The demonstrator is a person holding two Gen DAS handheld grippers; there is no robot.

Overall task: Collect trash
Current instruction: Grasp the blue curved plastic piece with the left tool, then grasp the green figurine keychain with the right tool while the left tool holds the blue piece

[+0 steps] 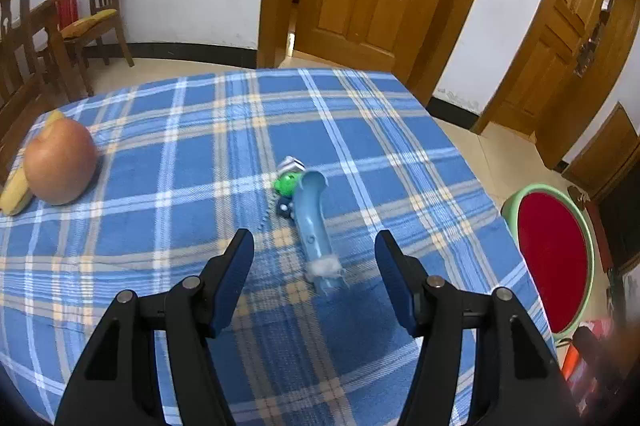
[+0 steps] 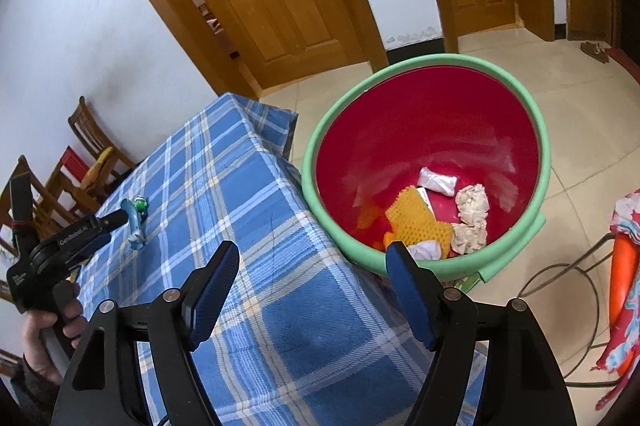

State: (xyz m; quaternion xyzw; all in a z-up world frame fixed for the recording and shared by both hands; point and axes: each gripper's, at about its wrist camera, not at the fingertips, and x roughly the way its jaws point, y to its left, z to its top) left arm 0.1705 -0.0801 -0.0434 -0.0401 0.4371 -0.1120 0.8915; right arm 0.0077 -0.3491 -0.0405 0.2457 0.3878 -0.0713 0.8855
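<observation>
Over the blue plaid tablecloth (image 1: 168, 153), the left wrist view shows the left gripper (image 1: 314, 240) with its jaws spread wide and nothing between them. Just ahead of the fingertips lies a light blue plastic tube (image 1: 314, 222) with a white tuft at its near end (slightly blurred). Touching its far end are a small green toy (image 1: 286, 182), a dark blue piece (image 1: 285, 208) and a striped scrap (image 1: 291, 164). At the table's far left an apple (image 1: 60, 161) rests against a banana (image 1: 18, 191). Off the right edge, lower on the tiled floor, stands the red basin (image 1: 554, 258) with a green rim.

From the right wrist view, the right gripper (image 2: 312, 252) is likewise spread and empty, hovering at the table's corner beside the basin's green rim (image 2: 316, 141). Inside the basin lie an orange knitted cloth (image 2: 416, 220), crumpled paper wads (image 2: 472, 203) and a white packet (image 2: 438, 181). Further along the table, the left gripper (image 2: 116, 220) points at the blue tube (image 2: 134, 226) and green toy (image 2: 140, 203), held by a hand (image 2: 48, 330) at the frame's lower left.
</observation>
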